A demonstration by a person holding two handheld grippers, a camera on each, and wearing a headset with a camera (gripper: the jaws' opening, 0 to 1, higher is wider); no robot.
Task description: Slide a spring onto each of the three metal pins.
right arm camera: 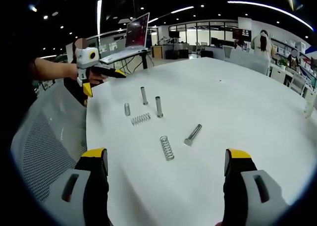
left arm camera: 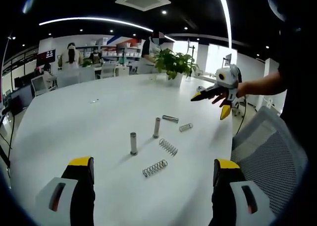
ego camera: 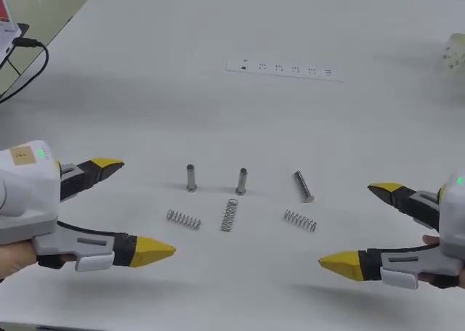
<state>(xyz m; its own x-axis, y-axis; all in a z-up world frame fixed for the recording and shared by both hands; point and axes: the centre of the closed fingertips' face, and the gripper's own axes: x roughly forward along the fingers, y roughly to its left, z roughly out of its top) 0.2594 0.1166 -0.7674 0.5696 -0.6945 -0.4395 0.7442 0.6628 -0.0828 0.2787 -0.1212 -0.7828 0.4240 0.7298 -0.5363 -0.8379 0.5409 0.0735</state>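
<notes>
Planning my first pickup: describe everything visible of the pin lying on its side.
The fallen pin is a short, bare, grey metal rod with a wider head at its near end. It lies flat on the white table, rightmost of three. A spring lies just in front, not touching it.

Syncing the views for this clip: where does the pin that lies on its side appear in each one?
Head view: lying pin, right of centre.
Left gripper view: lying pin, near centre, slightly right.
Right gripper view: lying pin, right of and below centre.
Shared landmark: the spring lying nearest it.
</notes>
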